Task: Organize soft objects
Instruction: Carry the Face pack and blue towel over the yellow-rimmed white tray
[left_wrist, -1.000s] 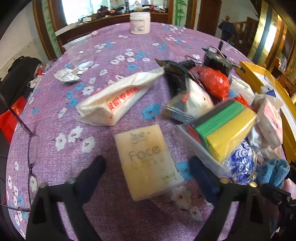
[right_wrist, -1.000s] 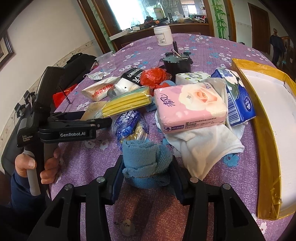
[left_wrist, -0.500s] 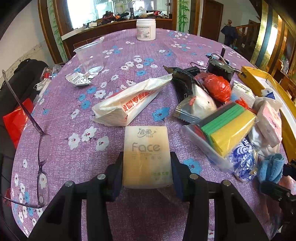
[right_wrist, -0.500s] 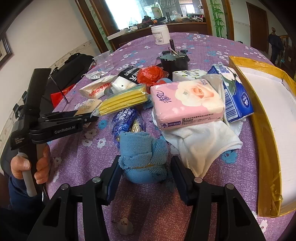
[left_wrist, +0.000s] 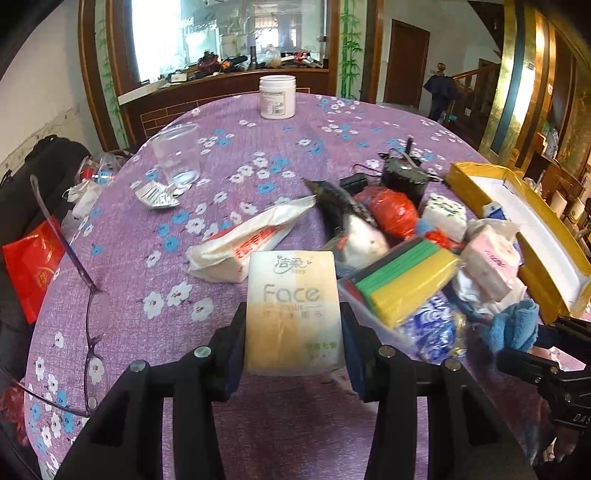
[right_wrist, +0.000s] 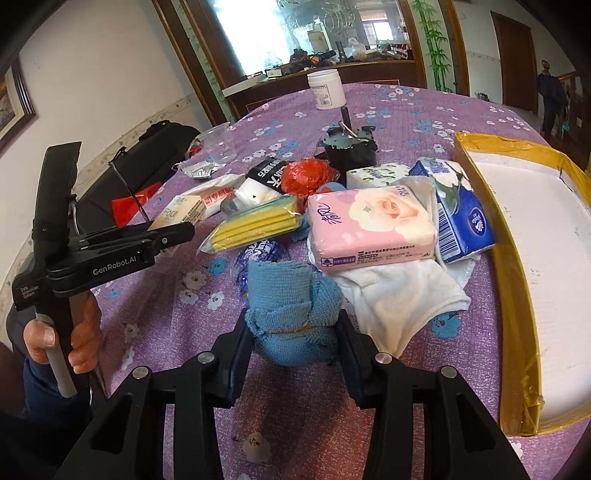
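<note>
On the purple flowered table (left_wrist: 229, 147), going left to right:
Far left: a pair of glasses (left_wrist: 88, 302) and a clear cup (left_wrist: 177, 155) sit out of the way; nobody's touching them.
Left gripper (left_wrist: 293, 332): clamped narrow on the Face tissue pack (left_wrist: 291, 310), pads flat on both long sides; the pack looks tipped up off the cloth, though I can't see its underside.
Middle heap: white tissue bag (left_wrist: 247, 243), sponge pack (left_wrist: 402, 280), red bag (right_wrist: 306, 175), pink tissue pack (right_wrist: 369, 225), blue tissue pack (right_wrist: 461, 210) and white cloth (right_wrist: 399, 295), all loose and overlapping.
Right gripper (right_wrist: 295, 339): pinching the blue towel (right_wrist: 291, 306) at its bunched lower end; the towel squashes between the pads.
Far right: the yellow-edged box (right_wrist: 517, 295) shows only white lining; nothing soft in it that I can see.
Progress: barely begun, by my reckoning; two items in hand, none stowed, the whole heap to go; the box is my guess for where they go.
</note>
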